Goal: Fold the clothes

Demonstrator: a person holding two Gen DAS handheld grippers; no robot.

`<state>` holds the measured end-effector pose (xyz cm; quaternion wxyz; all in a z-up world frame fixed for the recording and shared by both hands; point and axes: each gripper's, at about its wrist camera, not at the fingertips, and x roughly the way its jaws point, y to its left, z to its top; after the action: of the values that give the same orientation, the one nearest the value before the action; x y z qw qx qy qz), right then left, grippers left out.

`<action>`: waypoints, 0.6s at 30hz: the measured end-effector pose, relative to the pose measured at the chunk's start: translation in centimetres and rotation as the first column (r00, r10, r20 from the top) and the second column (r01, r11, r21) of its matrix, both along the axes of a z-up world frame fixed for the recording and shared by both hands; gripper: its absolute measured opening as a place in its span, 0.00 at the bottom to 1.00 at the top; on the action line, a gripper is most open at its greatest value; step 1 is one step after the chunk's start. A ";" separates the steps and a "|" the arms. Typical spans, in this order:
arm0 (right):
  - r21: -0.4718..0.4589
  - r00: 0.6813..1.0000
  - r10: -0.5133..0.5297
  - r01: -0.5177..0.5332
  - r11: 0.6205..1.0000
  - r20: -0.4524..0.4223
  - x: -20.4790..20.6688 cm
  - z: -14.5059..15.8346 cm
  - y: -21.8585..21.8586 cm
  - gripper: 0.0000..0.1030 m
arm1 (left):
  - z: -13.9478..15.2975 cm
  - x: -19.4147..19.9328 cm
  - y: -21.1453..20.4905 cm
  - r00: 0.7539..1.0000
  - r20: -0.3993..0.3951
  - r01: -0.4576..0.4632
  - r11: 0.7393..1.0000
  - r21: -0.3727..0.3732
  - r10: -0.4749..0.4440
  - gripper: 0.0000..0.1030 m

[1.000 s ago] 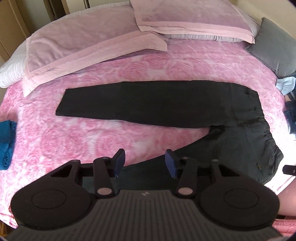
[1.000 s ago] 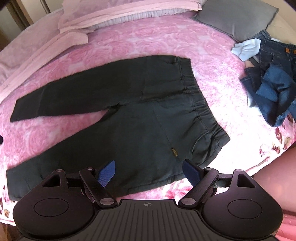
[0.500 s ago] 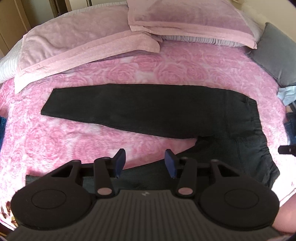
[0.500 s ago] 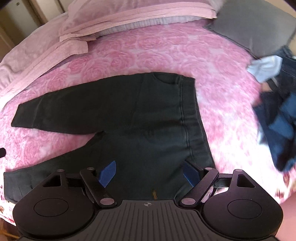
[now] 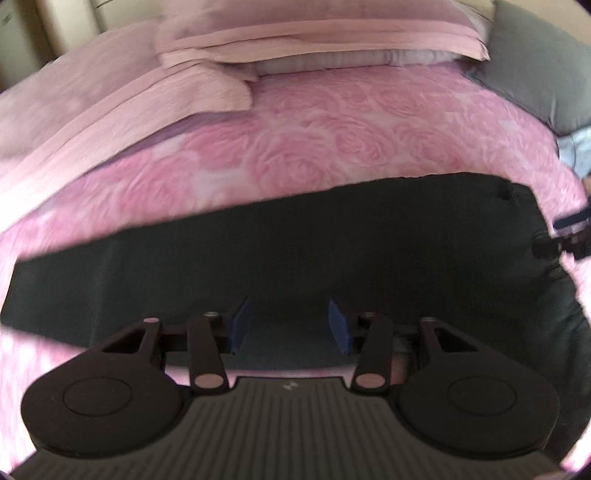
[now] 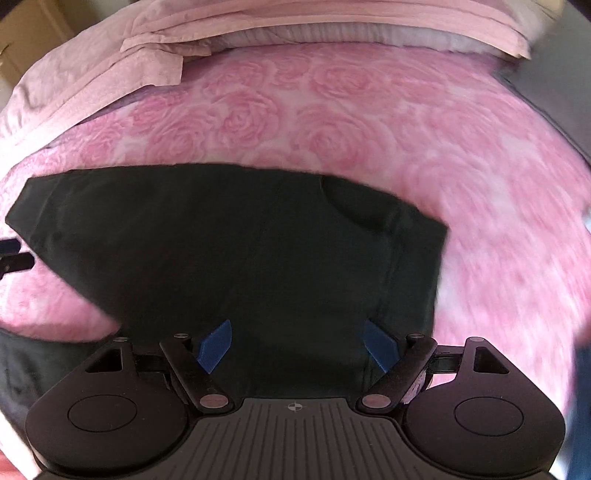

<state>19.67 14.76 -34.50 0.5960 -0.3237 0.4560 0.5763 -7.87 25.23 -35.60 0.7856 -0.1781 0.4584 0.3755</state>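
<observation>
- Trousers of dark, near-black cloth lie flat on the bed, filling the middle band of the left wrist frame; one leg runs to the left edge of the frame.
- In the right wrist view the same trousers fill the centre and lower left, with the waist end at centre right and a curved pocket seam near the upper right of the cloth.
- Both views are blurred, so finer detail of the fabric is hard to read.
- Left gripper, at lower centre, has its blue pads spread apart over the dark cloth, nothing pinched between them.
- Right gripper likewise has its jaws wide, with only the trousers beneath.
- A pink bedspread with a rose pattern covers the bed.
- Pale pink pillows lie along the top of the frame, and a grey cushion sits at upper right.
</observation>
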 end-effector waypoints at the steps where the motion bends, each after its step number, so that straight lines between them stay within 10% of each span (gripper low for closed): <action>1: 0.009 1.000 0.019 -0.019 1.000 0.004 0.3 -0.6 1.0 0.80 | -0.8 0.4 1.1 0.999 -0.002 0.036 0.999 0.015 -0.036 0.41; 18: 0.013 0.918 0.394 -0.395 0.919 0.041 3.7 -6.4 14.2 0.73 | -9.2 0.2 17.3 0.881 -0.116 0.462 0.887 0.011 -0.458 0.46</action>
<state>23.33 28.92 -40.86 0.4796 -0.4134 0.3639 0.6831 -7.71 42.55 -44.76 0.8289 -0.0281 0.5231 0.1963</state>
